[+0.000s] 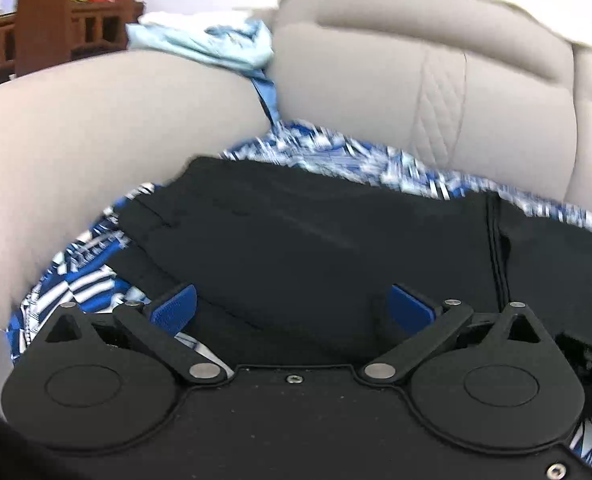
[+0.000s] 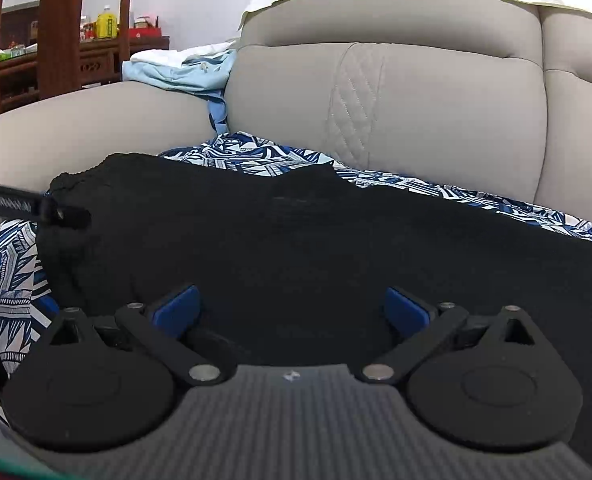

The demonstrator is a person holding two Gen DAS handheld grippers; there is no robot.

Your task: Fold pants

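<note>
Black pants [image 1: 303,240] lie spread flat on a blue-and-white patterned cloth [image 1: 76,276] over the sofa seat. In the right wrist view the pants [image 2: 296,240] stretch across the whole middle, with the gathered waistband at the left end. My left gripper [image 1: 292,308] hovers just above the dark fabric, its blue pads wide apart and nothing pinched between them. My right gripper [image 2: 292,308] also stands open over the pants, its fingers clear of the cloth. The other gripper's black finger [image 2: 36,208] pokes in from the left edge near the waistband.
A grey sofa backrest [image 2: 415,112] rises behind the pants, and its armrest [image 2: 76,120] curves round at the left. Light blue and white clothes [image 2: 184,68] are piled on the armrest top. Wooden furniture with bottles [image 2: 104,24] stands at the far left.
</note>
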